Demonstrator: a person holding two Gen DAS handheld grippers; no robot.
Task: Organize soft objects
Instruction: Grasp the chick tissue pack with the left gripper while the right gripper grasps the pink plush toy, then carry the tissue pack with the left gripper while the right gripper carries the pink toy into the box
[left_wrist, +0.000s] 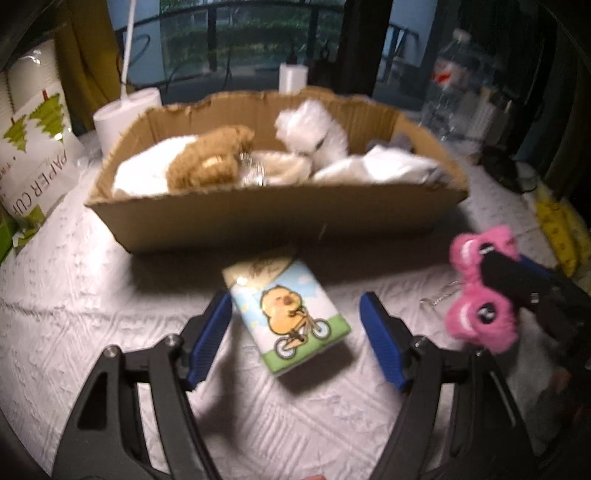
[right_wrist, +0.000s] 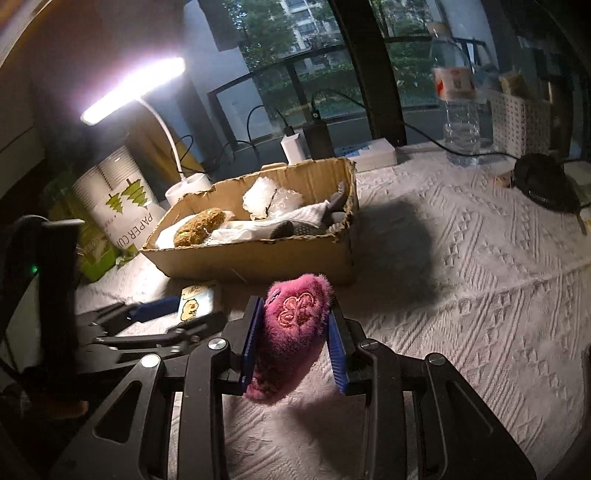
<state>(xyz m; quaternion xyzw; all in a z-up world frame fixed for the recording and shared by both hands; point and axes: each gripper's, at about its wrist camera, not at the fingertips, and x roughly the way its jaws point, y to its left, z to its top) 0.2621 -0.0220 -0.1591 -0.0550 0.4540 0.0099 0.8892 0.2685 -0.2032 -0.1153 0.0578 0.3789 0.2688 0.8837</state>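
A tissue pack (left_wrist: 291, 314) printed with a yellow chick on a bicycle lies on the white textured cloth in front of a cardboard box (left_wrist: 280, 218). My left gripper (left_wrist: 295, 317) is open, one blue pad on each side of the pack, neither touching it. My right gripper (right_wrist: 293, 343) is shut on a pink plush toy (right_wrist: 291, 332), held above the cloth; the pink plush toy (left_wrist: 480, 291) also shows at the right of the left wrist view. In the cardboard box (right_wrist: 258, 258) lie a brown plush (left_wrist: 210, 158), a white fluffy toy (left_wrist: 314, 133) and white soft items.
A lit desk lamp (right_wrist: 133, 88) and a paper cup sleeve (right_wrist: 122, 199) stand left of the box. A water bottle (right_wrist: 458, 96), a white basket (right_wrist: 517, 118) and a black device (right_wrist: 543, 184) are at the back right. Bare cloth (right_wrist: 480, 277) stretches to the right.
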